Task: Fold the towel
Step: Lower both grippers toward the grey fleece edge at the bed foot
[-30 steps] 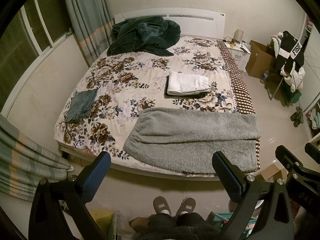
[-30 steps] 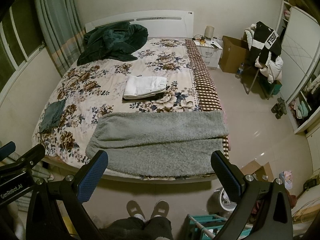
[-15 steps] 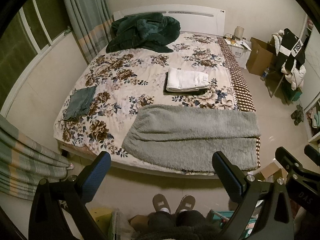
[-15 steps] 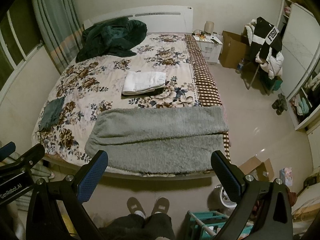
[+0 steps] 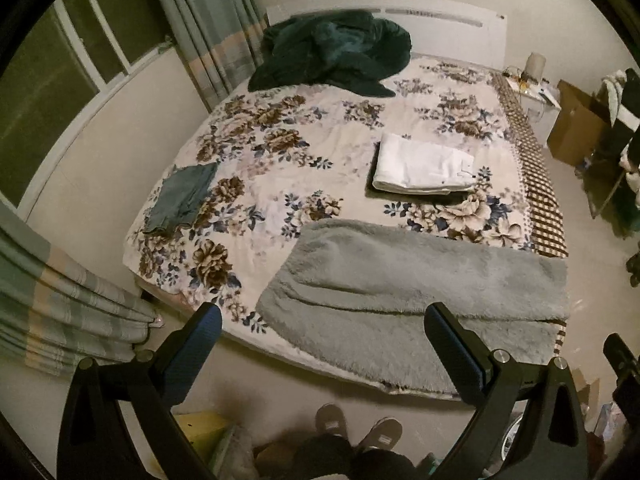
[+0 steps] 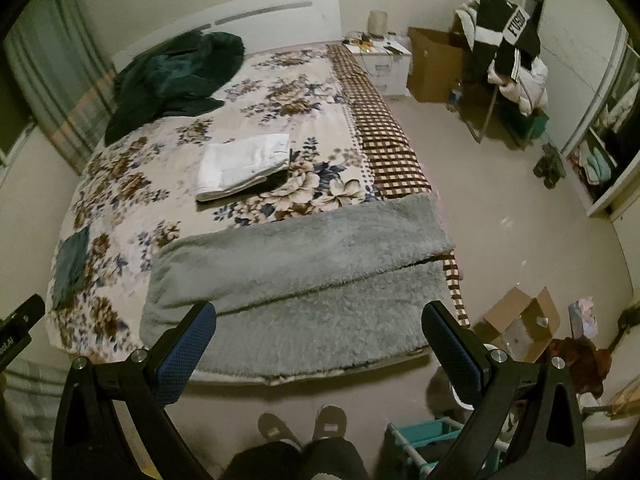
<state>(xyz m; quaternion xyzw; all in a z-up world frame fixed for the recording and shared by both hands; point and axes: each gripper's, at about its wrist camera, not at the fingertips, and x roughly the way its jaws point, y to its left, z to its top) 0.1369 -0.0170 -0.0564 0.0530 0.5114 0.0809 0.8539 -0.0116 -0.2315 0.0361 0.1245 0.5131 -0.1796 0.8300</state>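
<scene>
A large fluffy grey towel point(image 5: 420, 292) lies folded once lengthwise across the foot of the bed, its lower layer showing along the near edge. The right wrist view has the same grey towel point(image 6: 304, 280) in its middle. My left gripper point(image 5: 322, 330) hangs open in the air in front of the bed's foot, above the towel's left part, holding nothing. Open and empty too, my right gripper point(image 6: 318, 328) hovers over the towel's near edge. Neither gripper touches the cloth.
On the floral bedspread point(image 5: 280, 152) lie a folded white cloth point(image 5: 424, 168), a small teal cloth point(image 5: 182, 196) and a dark green blanket heap point(image 5: 332, 56). The person's slippered feet point(image 6: 304, 428) stand at the bed's foot. Cardboard boxes point(image 6: 520, 324) and a clothes-laden chair point(image 6: 504, 48) are at the right.
Both cameras have tilted: the left view swung so the bed leans rightward, the right view so it leans leftward. Both grippers stayed open. The towel has not moved.
</scene>
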